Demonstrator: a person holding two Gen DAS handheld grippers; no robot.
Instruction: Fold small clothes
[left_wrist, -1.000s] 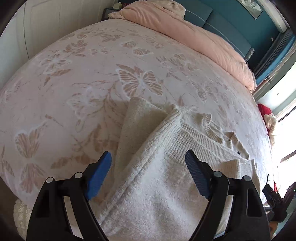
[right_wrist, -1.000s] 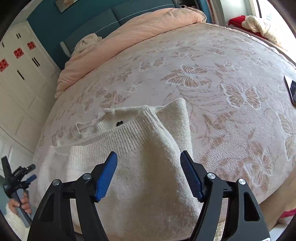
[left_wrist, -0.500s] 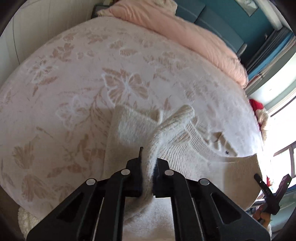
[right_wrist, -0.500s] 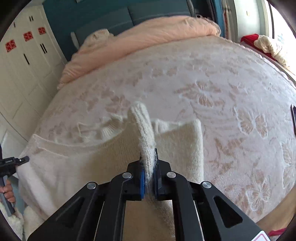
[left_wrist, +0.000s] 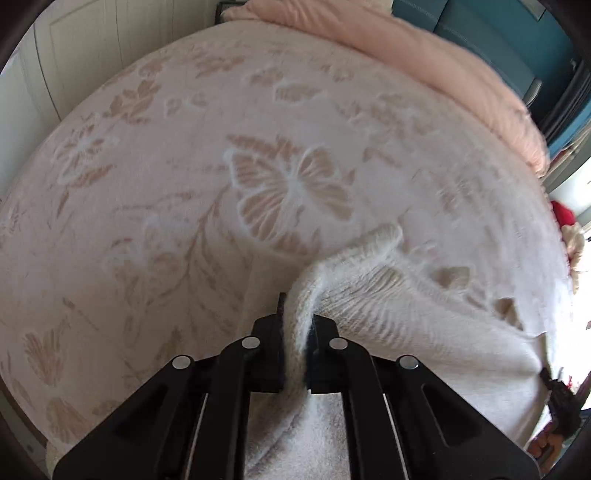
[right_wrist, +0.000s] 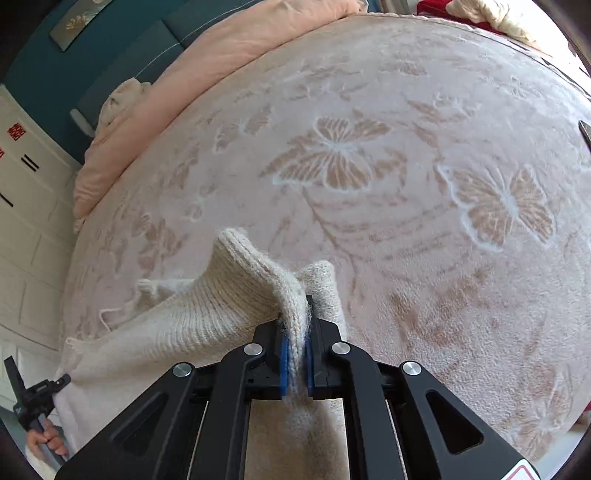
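A cream knitted sweater (left_wrist: 399, 317) lies on a pink bed cover with butterfly patterns (left_wrist: 184, 184). My left gripper (left_wrist: 295, 332) is shut on a pinched ridge of the sweater's ribbed edge and holds it lifted off the bed. My right gripper (right_wrist: 295, 332) is shut on the other end of the same sweater (right_wrist: 207, 317), also lifted. The knit stretches between the two grippers. The lower part of the sweater hangs below the jaws, out of sight.
A peach duvet (left_wrist: 424, 51) is bunched at the head of the bed, also in the right wrist view (right_wrist: 207, 62). A dark phone (right_wrist: 585, 131) lies near the bed's right edge. White wardrobe doors (right_wrist: 22, 206) stand to the left.
Both grippers were open over the sweater a second ago, then shut on its ribbed edge. Since then both have lifted it, and the fold underneath has come up off the bed.
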